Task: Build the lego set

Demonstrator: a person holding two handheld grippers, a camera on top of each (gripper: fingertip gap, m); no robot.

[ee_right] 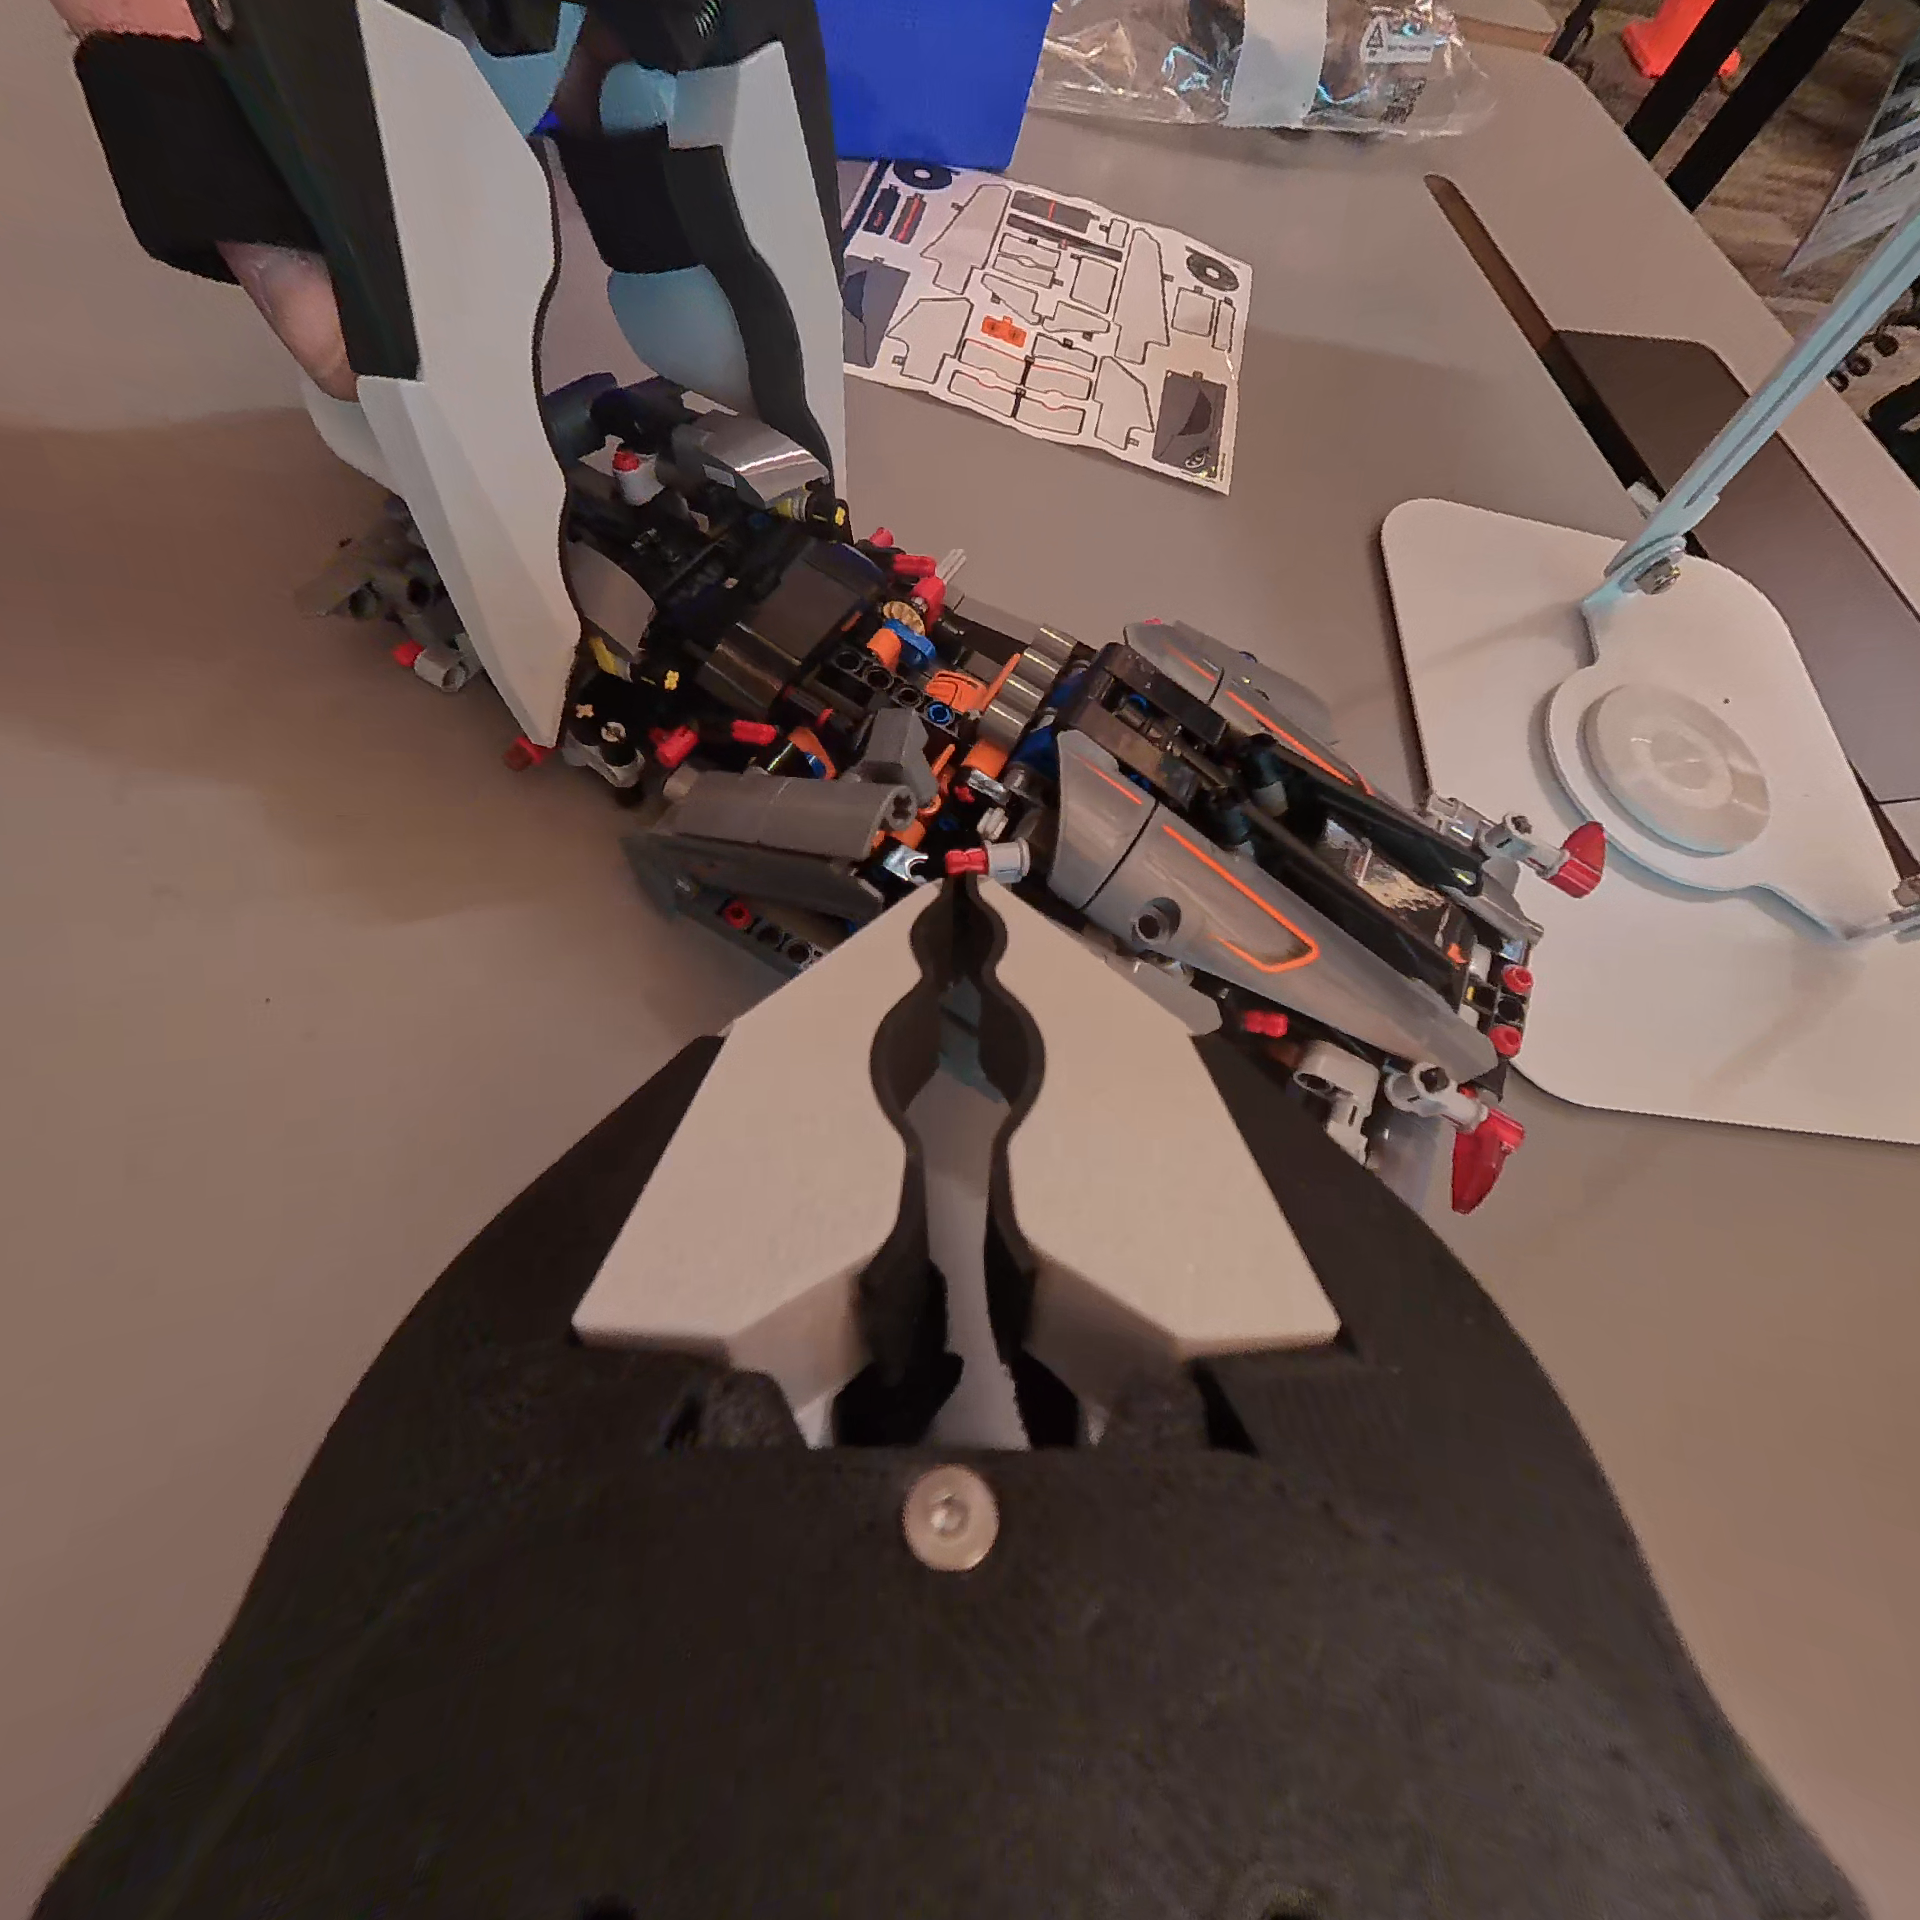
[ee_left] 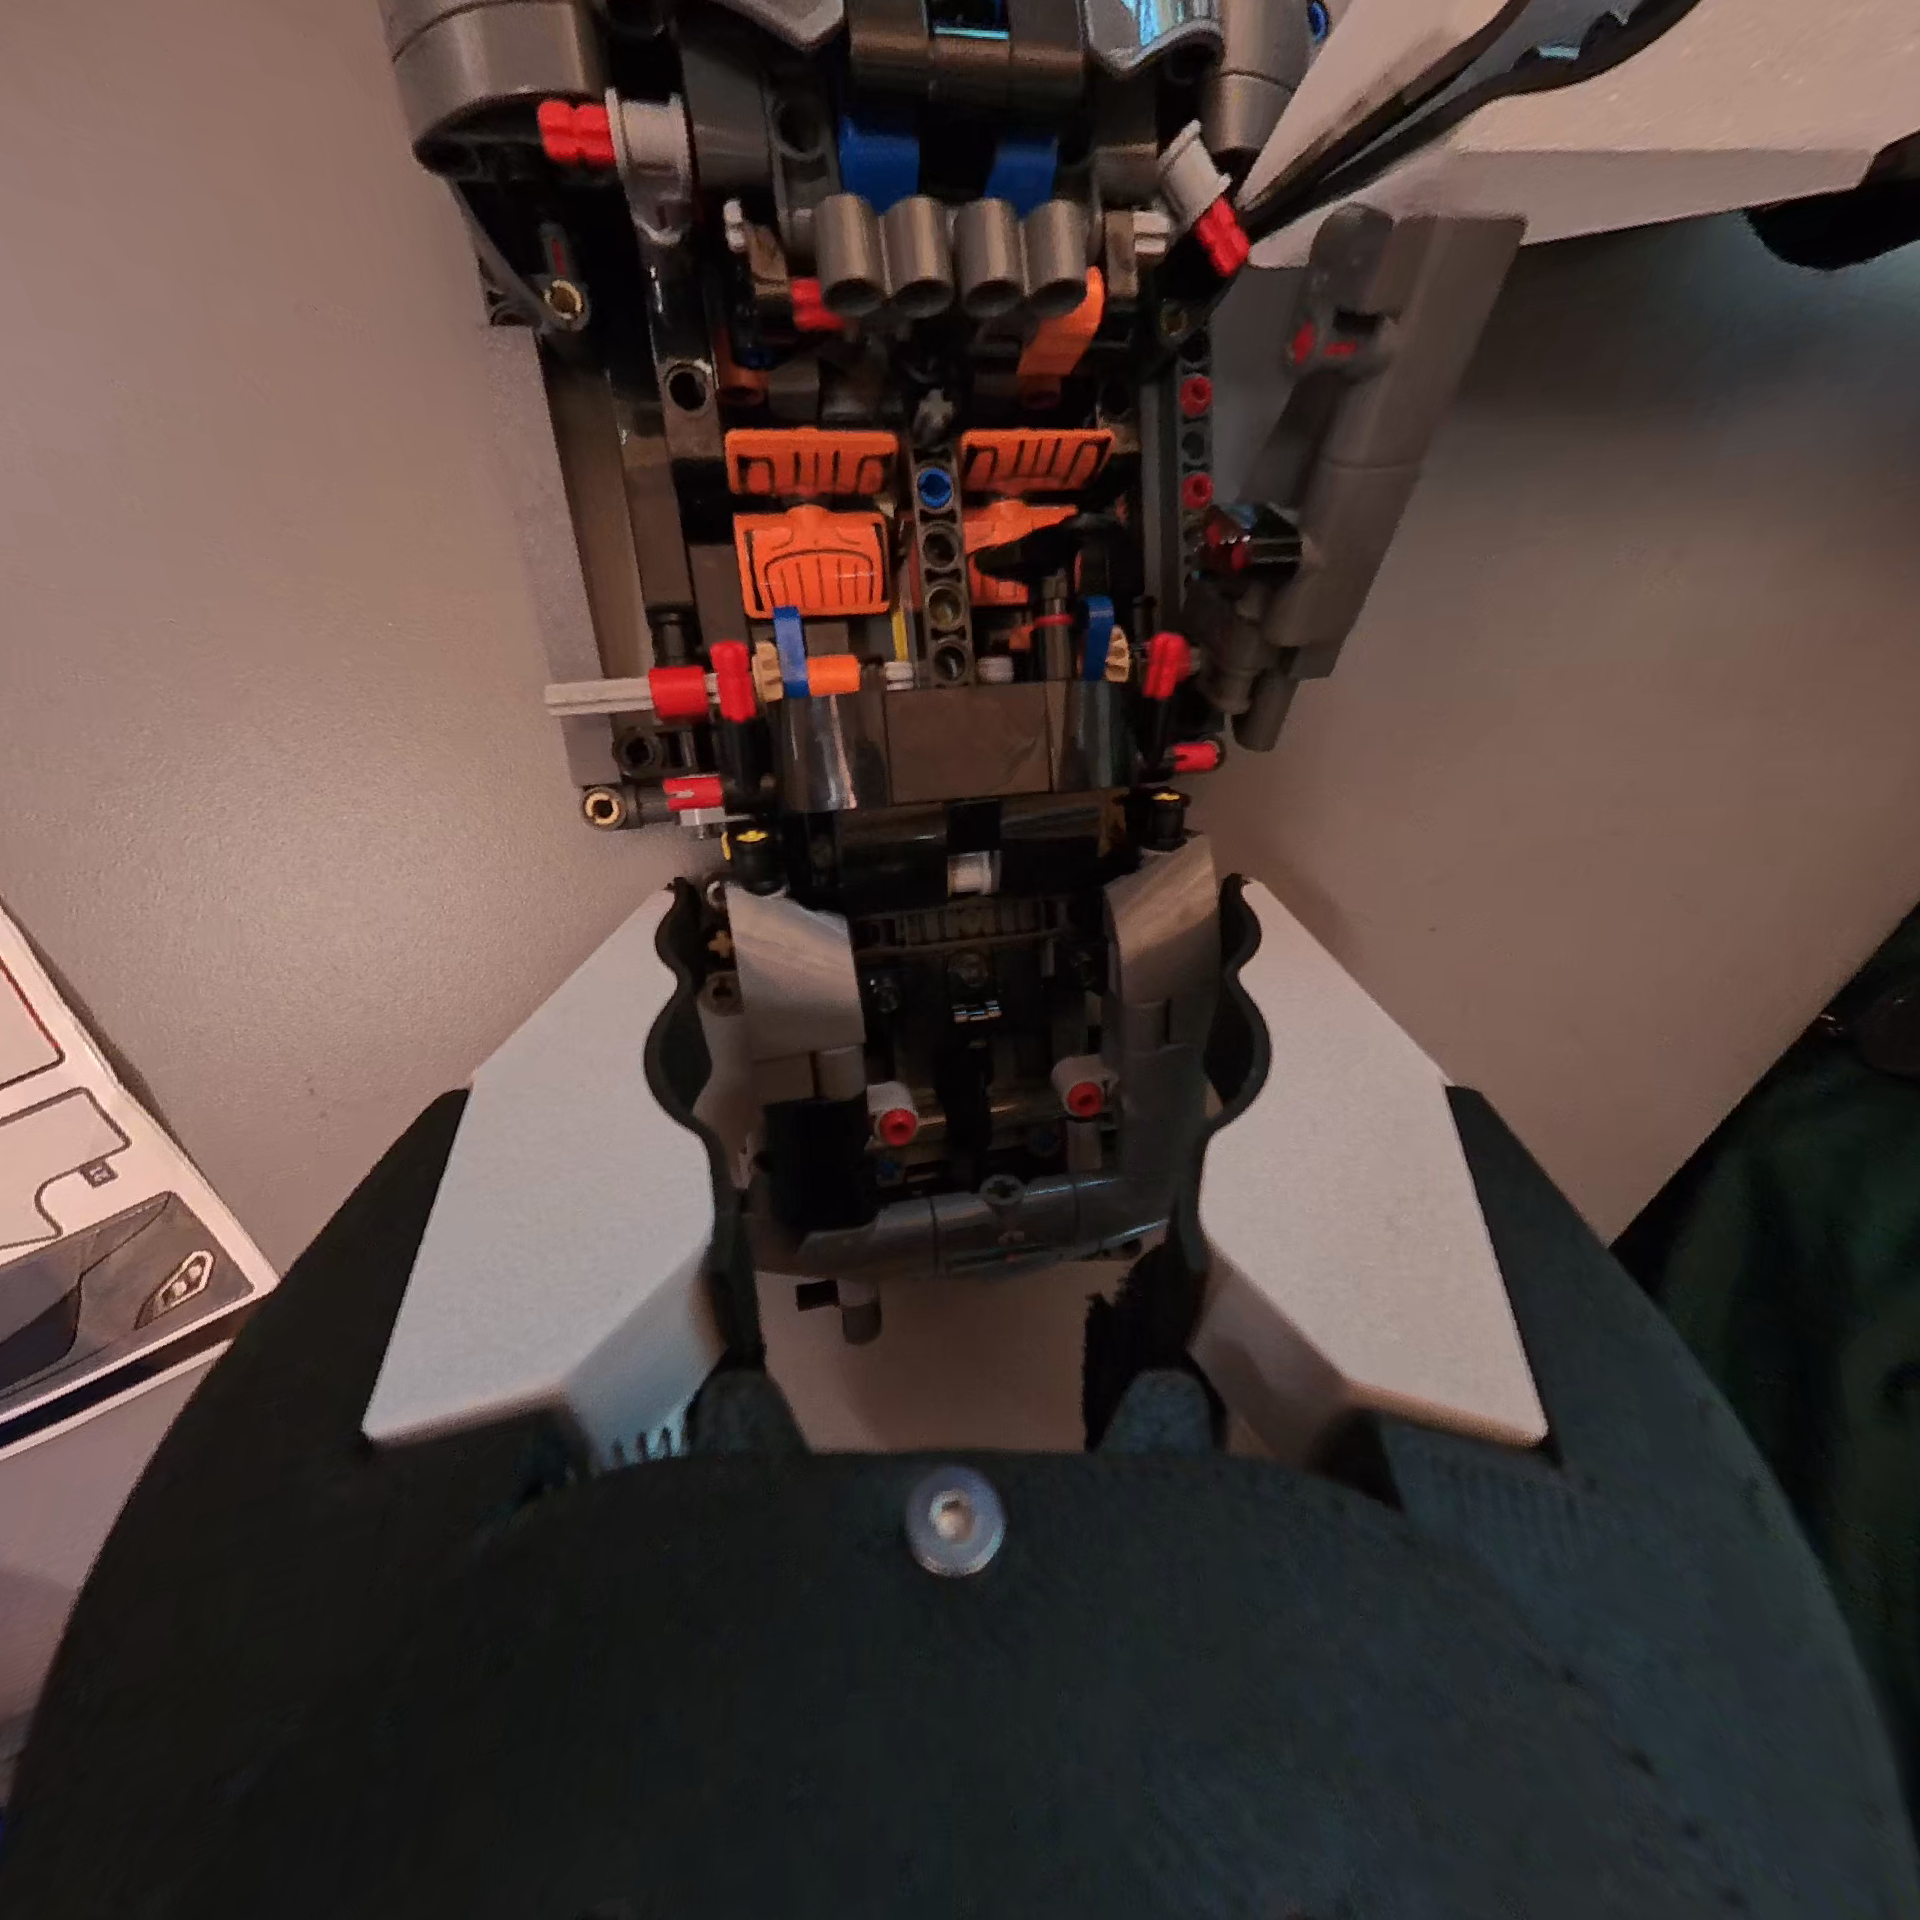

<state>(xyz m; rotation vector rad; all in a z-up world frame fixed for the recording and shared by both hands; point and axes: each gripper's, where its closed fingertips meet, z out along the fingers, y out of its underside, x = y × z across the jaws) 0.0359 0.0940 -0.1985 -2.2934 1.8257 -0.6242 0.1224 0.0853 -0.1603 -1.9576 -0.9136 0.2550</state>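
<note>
The Lego car is a grey and black model with orange seats, lying on the grey table. My left gripper is shut on its narrow front end, one finger on each side. In the right wrist view the car lies across the middle, and the left gripper clamps its far end. My right gripper is shut, its tips meeting on a small red pin at the car's side. The left wrist view shows the right gripper at that red pin.
A grey door panel hangs open on the car's side. A sticker sheet, a blue box and a plastic bag lie at the back. A white stand base sits to the right. A printed sheet lies to the left. About 10 centimetres separates my left fingertips from my right.
</note>
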